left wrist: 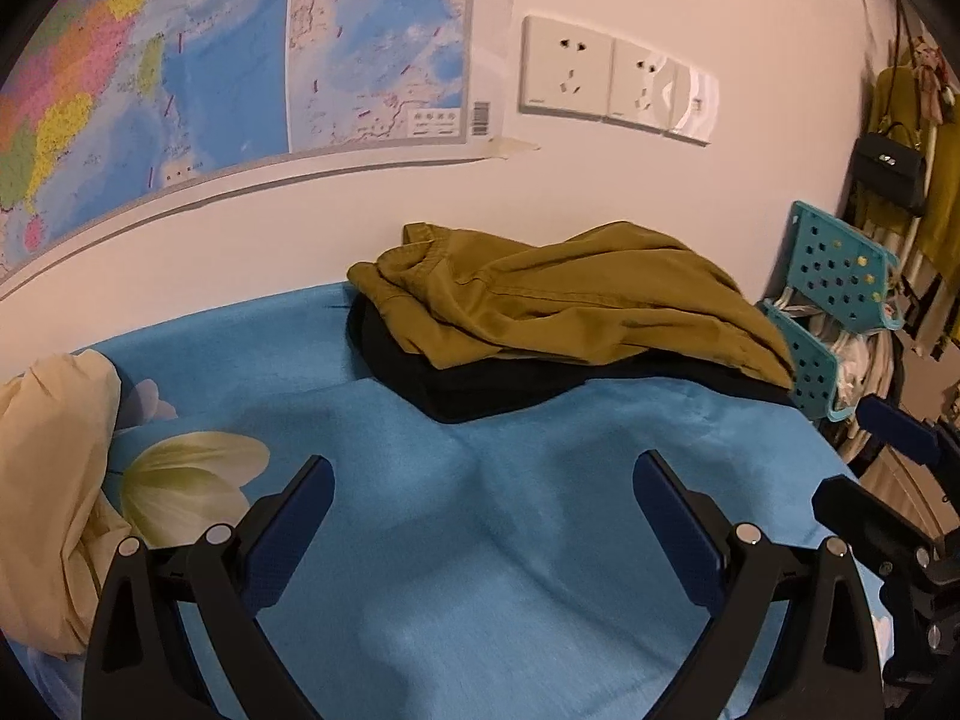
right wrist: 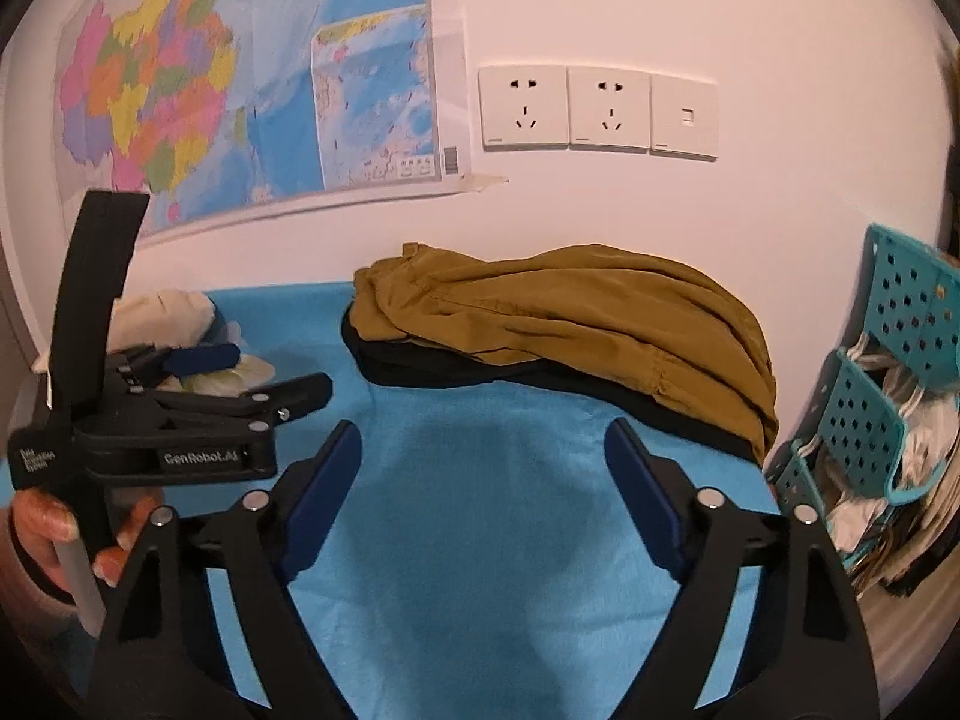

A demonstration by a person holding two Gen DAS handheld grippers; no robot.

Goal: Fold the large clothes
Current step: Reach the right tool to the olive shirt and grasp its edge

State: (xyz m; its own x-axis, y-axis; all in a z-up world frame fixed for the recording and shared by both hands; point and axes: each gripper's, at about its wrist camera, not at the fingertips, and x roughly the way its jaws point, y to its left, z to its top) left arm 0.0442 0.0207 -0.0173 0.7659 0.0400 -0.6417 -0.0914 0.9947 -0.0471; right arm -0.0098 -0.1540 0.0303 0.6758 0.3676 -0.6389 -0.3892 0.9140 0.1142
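An olive-brown garment lies crumpled on top of a black garment at the far side of the blue cloth-covered surface, against the wall. Both show in the right wrist view too, the olive one over the black one. My left gripper is open and empty, above the blue cloth short of the pile. My right gripper is open and empty, also short of the pile. The left gripper shows at the left of the right wrist view, and the right one at the right edge of the left wrist view.
A cream cloth lies bunched at the left on the blue surface. A teal perforated rack with white items stands off the right edge. A map and wall sockets are on the wall behind.
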